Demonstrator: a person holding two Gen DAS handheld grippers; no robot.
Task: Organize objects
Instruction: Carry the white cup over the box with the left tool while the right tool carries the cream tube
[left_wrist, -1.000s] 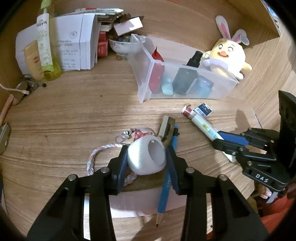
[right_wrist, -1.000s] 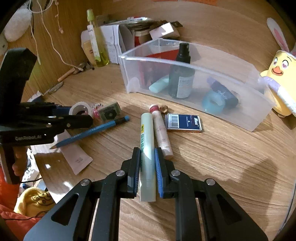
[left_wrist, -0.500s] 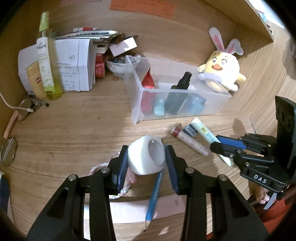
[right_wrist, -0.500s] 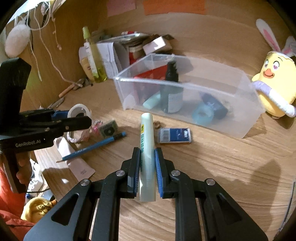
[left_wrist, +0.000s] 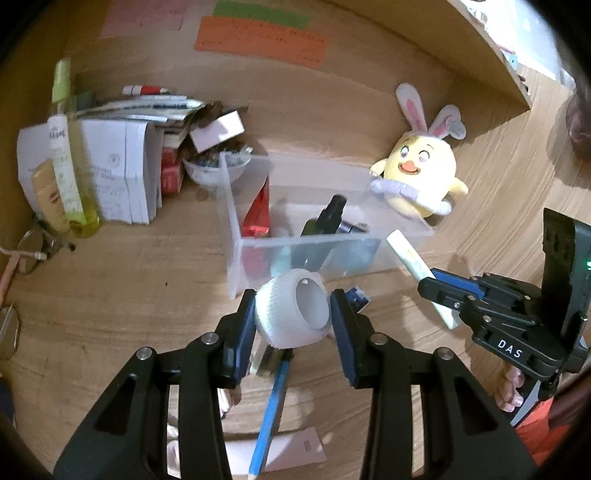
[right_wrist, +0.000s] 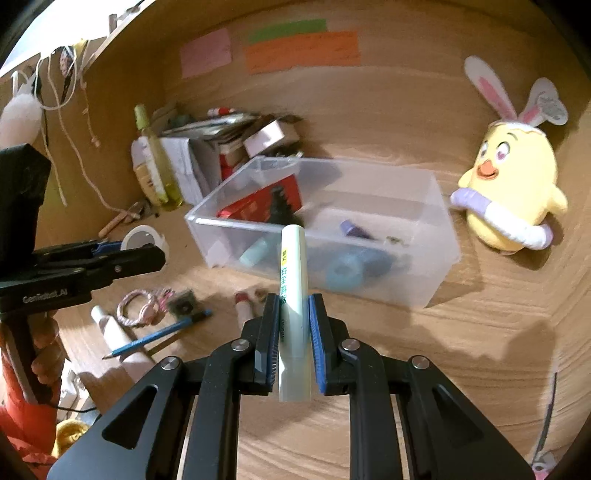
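Note:
My left gripper (left_wrist: 293, 319) is shut on a white tape roll (left_wrist: 291, 314), held above the wooden desk just in front of the clear plastic bin (left_wrist: 236, 236). My right gripper (right_wrist: 293, 325) is shut on a pale green tube (right_wrist: 293, 280) that sticks up between its pads, raised in front of the same clear bin (right_wrist: 439, 229). Both show in each other's views: the right gripper (left_wrist: 432, 284) with the tube (left_wrist: 406, 254) at the right, the left gripper (right_wrist: 147, 254) with the tape roll (right_wrist: 142, 236) at the left. The bin holds a dark spray bottle (left_wrist: 325, 218), a red packet (right_wrist: 258, 203) and a blue ring (right_wrist: 345, 275).
On the desk lie a blue pencil (left_wrist: 271, 402), a braided cord (right_wrist: 136, 312), a small pink-capped tube (right_wrist: 243, 306) and a white tube (right_wrist: 114, 336). A yellow bunny plush (right_wrist: 513, 192) sits right of the bin. Stacked booklets, boxes and a yellow-green bottle (left_wrist: 72, 162) crowd the back left.
Both grippers have risen with their loads off the desk and come closer to the clear bin. The tube has left the desk beside the pink-capped tube.

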